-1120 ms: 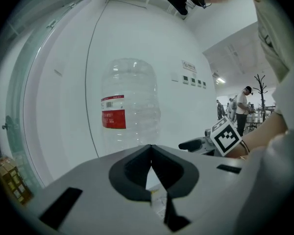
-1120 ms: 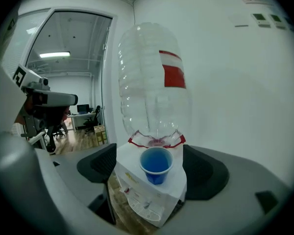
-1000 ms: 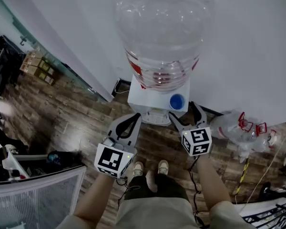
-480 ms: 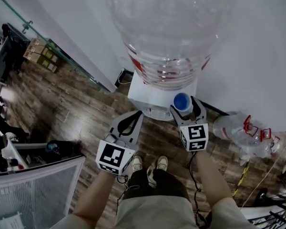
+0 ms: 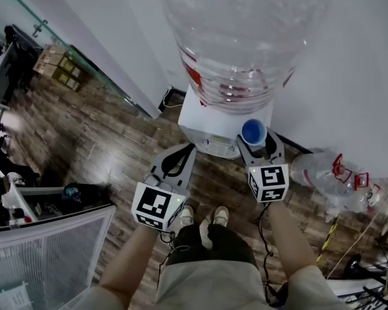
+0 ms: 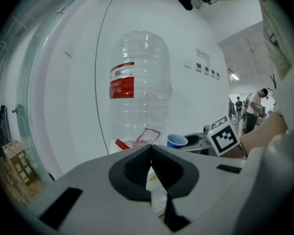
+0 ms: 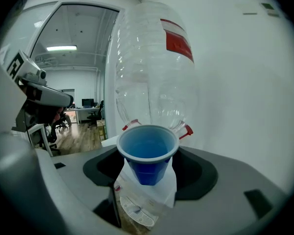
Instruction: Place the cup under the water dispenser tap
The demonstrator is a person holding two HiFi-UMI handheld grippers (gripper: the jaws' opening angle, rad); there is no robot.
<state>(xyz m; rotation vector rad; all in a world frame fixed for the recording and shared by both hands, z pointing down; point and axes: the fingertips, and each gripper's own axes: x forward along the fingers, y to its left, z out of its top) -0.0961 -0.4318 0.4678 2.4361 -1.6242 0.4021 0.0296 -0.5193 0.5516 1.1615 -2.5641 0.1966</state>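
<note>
A small blue cup [image 5: 253, 132] stands upright on the front right corner of the white water dispenser [image 5: 210, 118], below its big clear bottle [image 5: 239, 37]. My right gripper [image 5: 257, 141] reaches around the cup [image 7: 148, 153]. Its jaws have just been closing, with the cup between them and a thin gap still showing on each side. My left gripper [image 5: 186, 150] hangs in front of the dispenser's left side, shut and empty [image 6: 149, 151]. In the left gripper view the cup [image 6: 177, 141] shows to the right. The round drip tray [image 7: 134, 212] lies below the cup.
Empty clear bottles [image 5: 330, 173] lie on the wooden floor to the right of the dispenser, with cables [image 5: 375, 237] beyond them. A glass partition [image 5: 84, 63] and cardboard boxes [image 5: 55, 73] are on the left. A white bin [image 5: 52, 250] stands at lower left. The person's feet [image 5: 204, 221] are below the grippers.
My right gripper has moved forward, so the cup now sits between its jaws, which stand narrower than before. The left gripper has dropped a little and stayed shut.
</note>
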